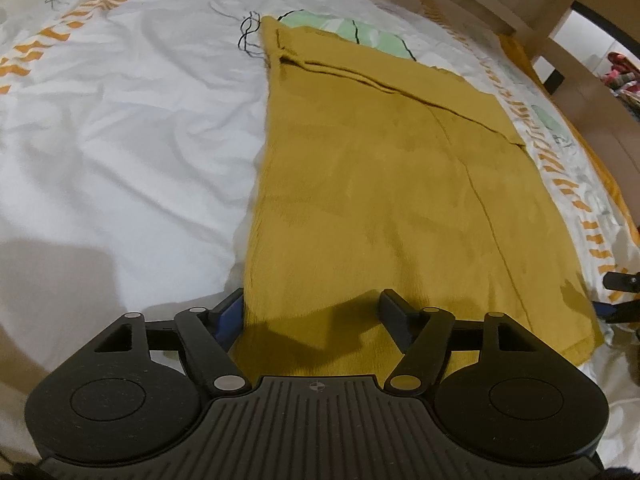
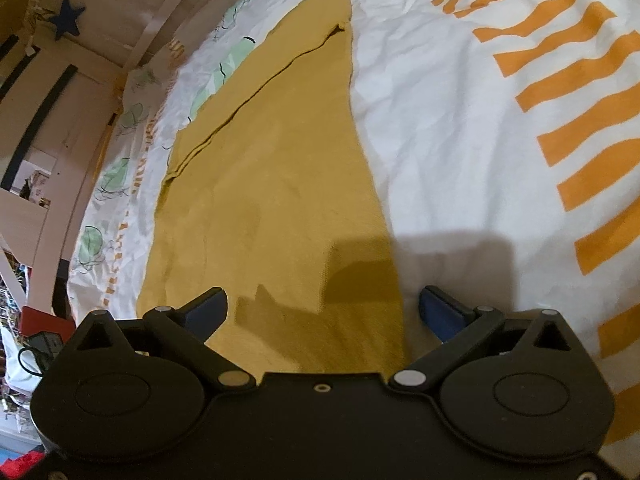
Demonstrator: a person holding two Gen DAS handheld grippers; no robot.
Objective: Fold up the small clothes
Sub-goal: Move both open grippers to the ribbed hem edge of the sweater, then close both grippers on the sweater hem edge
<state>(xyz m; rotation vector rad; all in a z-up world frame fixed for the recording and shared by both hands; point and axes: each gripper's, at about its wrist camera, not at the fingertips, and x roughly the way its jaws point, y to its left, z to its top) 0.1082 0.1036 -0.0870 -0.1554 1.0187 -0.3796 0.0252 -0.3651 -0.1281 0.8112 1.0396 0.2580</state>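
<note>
Both the left gripper [image 1: 312, 308] and right gripper [image 2: 324, 308] are held apart over the mustard cloth [image 1: 384, 184] spread on the bedsheet [image 1: 120, 140].

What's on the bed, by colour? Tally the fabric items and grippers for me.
Mustard-yellow garment: 1
White patterned bed cover: 1
Black grippers: 2, left gripper and right gripper, both open with the garment's near edge between their fingers
Total: 4
</note>
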